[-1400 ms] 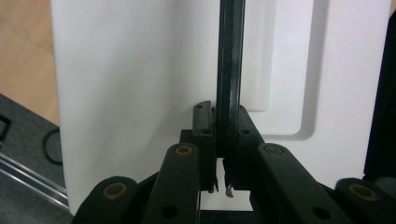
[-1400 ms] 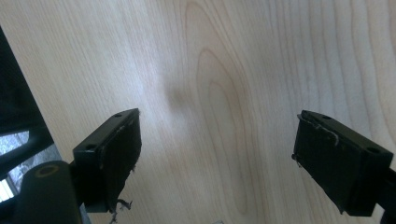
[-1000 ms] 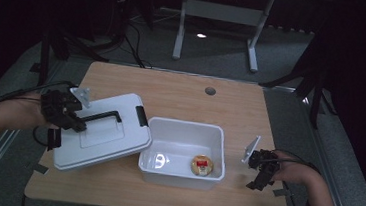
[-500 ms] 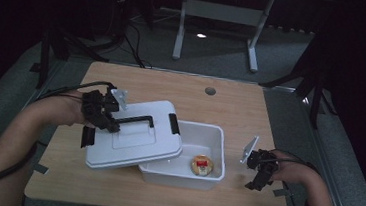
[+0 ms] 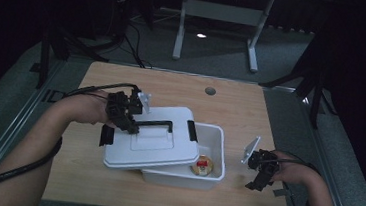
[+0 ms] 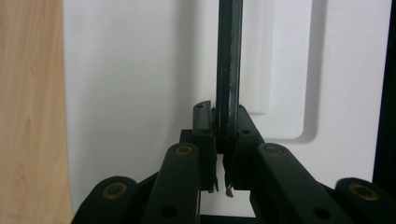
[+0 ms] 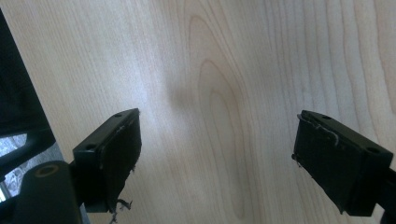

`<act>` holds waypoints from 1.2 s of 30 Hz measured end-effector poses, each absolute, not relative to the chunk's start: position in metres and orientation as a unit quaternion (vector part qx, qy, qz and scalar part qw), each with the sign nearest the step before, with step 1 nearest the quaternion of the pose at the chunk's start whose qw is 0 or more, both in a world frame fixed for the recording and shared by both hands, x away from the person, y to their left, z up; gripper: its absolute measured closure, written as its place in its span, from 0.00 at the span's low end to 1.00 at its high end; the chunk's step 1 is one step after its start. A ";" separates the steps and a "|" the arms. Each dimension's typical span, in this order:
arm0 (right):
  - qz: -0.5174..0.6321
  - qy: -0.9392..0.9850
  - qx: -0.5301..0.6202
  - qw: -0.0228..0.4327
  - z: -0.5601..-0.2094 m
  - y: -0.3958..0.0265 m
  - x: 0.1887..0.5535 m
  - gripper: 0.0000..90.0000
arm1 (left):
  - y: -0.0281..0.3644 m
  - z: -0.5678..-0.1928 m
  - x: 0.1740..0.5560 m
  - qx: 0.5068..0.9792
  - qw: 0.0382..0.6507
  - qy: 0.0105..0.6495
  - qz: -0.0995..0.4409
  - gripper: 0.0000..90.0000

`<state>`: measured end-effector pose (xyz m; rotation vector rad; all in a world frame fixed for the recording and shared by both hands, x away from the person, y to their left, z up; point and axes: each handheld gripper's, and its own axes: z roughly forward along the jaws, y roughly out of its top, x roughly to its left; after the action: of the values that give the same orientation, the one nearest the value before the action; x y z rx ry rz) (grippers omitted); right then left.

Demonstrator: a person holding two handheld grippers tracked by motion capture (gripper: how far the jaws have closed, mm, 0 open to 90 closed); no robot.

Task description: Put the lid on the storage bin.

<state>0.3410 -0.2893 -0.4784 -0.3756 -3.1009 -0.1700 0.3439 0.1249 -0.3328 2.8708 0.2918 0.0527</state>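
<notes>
- Since the earlier frames the white lid has travelled rightwards from the bare tabletop, carried by the left gripper, and now sits partly over the white bin, covering its left side; the right gripper has kept its place.
- Nearest the person, the bin's front wall stands close to the table's near edge, with the lid's near-left corner overhanging the wooden table beside it.
- Inside the bin's uncovered right part lies a small round thing, yellowish with red on it; what it is cannot be told.
- Right gripper hangs over bare wood just right of the bin, jaws spread wide with nothing between them, as the right gripper view shows.
- Left gripper's jaws pinch the lid's black handle at its left end; black latches sit at the lid's ends.
- Farther back, a round grommet is set in the tabletop.
</notes>
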 end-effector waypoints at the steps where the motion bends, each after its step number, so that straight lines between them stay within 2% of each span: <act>1: -0.055 -0.991 -0.122 0.006 -0.479 -0.289 0.341 0.16 | 0.122 -0.333 0.344 0.987 0.130 0.093 0.019 0.93; 21: -0.085 -0.989 -0.120 0.001 -0.481 -0.293 0.334 0.16 | 0.064 -0.337 0.349 0.990 0.138 0.018 0.015 0.93; 32: -0.089 -0.989 -0.114 0.002 -0.483 -0.292 0.330 0.16 | 0.045 -0.342 0.352 0.990 0.142 0.000 0.011 0.93; 36: -0.090 -0.990 -0.112 -0.002 -0.481 -0.292 0.329 0.16 | 0.042 -0.351 0.357 0.992 0.126 0.006 0.017 0.93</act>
<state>0.3293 -0.2925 -0.4812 -0.3508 -3.1132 -0.2823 0.3572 0.0418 -0.3511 2.8893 0.0165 0.0485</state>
